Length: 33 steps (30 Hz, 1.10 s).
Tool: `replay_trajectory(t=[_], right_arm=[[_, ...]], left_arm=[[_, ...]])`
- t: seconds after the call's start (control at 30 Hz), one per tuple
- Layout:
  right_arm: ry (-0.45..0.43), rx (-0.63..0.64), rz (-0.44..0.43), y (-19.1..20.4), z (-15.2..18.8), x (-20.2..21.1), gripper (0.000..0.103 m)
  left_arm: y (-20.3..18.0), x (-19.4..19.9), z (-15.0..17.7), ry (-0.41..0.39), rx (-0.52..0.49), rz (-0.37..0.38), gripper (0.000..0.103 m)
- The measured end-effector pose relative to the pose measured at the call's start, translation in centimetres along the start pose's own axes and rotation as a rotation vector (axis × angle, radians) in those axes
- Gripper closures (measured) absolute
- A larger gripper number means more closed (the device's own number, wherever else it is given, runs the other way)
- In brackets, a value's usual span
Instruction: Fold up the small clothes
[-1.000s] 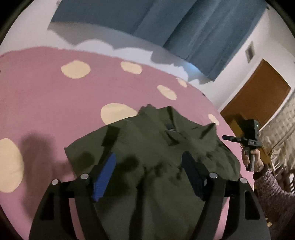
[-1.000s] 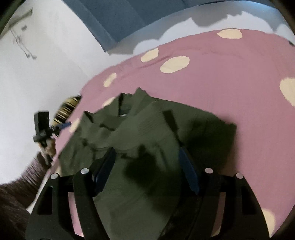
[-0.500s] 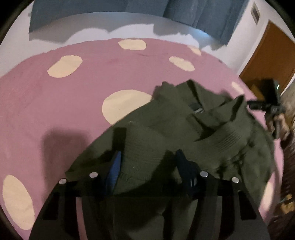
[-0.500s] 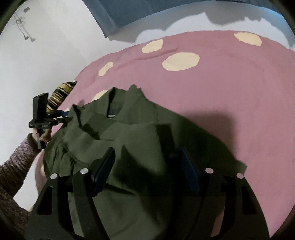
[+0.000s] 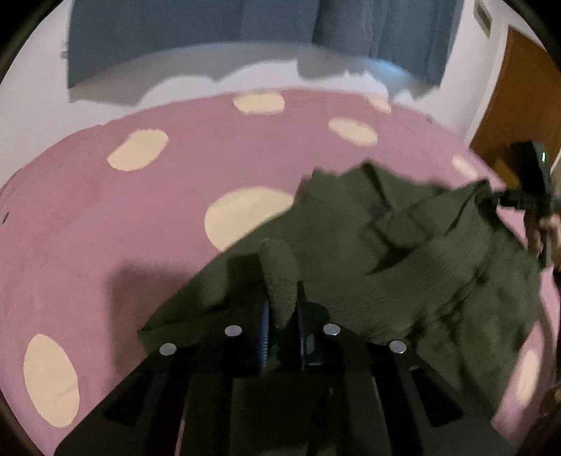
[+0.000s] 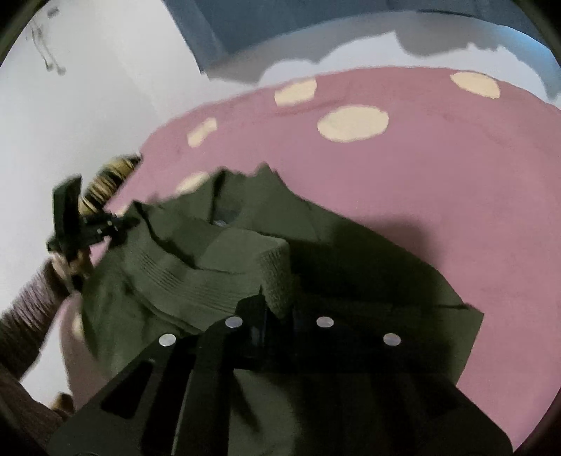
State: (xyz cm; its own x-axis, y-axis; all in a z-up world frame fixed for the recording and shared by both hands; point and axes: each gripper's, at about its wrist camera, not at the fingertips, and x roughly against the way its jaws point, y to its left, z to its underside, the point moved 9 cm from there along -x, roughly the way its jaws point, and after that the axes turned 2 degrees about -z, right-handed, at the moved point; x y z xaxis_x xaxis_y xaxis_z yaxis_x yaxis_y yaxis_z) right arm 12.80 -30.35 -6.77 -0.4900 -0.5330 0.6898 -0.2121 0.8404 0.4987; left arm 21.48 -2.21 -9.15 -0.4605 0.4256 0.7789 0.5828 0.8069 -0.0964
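Note:
A dark olive green knit garment (image 5: 413, 266) lies rumpled on a pink bedspread with cream dots (image 5: 140, 217). My left gripper (image 5: 282, 308) is shut on a ribbed fold of it. The right gripper (image 5: 508, 201) shows at the far right of this view, at the garment's other edge. In the right wrist view the same garment (image 6: 217, 273) fills the lower middle. My right gripper (image 6: 277, 308) is shut on a ribbed fold. The left gripper (image 6: 115, 221) shows at the left, pinching the garment's edge.
The pink bedspread (image 6: 438, 175) spreads far and right. Blue curtains (image 5: 245, 31) hang on the white wall behind. A brown door (image 5: 519, 91) stands at the right. A striped object (image 6: 105, 182) lies at the bed's left edge.
Both grippers were open above the garment a second ago. Both have come down and shut on folds of the knit, and the garment has bunched up between them.

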Motion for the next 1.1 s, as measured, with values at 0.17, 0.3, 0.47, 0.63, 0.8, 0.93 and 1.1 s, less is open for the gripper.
replay_trajectory(t=[0.17, 0.3, 0.47, 0.63, 0.8, 0.93, 1.1], right_arm=[[-0.127, -0.123, -0.118, -0.1, -3.0, 3.1, 0.094], [-0.164, -0.203, -0.133, -2.1, -5.2, 2.3, 0.094], [-0.093, -0.294, -0.038, -6.1, -5.0, -2.4, 0.094], [-0.056, -0.366, -0.032, -8.6, -3.5, -5.0, 0.094], [-0.055, -0.448, -0.090, -10.2, -2.5, -6.4, 0.094], [-0.056, -0.468, -0.105, -9.9, -2.7, -5.9, 0.094], [-0.096, -0.481, -0.066, -10.2, -2.8, -4.1, 0.084]], left_arm=[[1.5, 2.7, -3.3, -0.098, 0.142, 0.043, 0.090], [3.0, 0.7, -5.2, -0.080, 0.187, -0.013, 0.090], [4.6, -4.7, -4.7, 0.022, 0.226, -0.118, 0.090], [6.2, -7.1, -2.7, 0.047, 0.287, -0.108, 0.090], [7.1, -8.2, -1.8, 0.039, 0.339, -0.066, 0.089], [7.2, -7.8, -2.1, 0.040, 0.384, -0.008, 0.088], [7.2, -4.1, -3.0, -0.025, 0.398, -0.024, 0.086]])
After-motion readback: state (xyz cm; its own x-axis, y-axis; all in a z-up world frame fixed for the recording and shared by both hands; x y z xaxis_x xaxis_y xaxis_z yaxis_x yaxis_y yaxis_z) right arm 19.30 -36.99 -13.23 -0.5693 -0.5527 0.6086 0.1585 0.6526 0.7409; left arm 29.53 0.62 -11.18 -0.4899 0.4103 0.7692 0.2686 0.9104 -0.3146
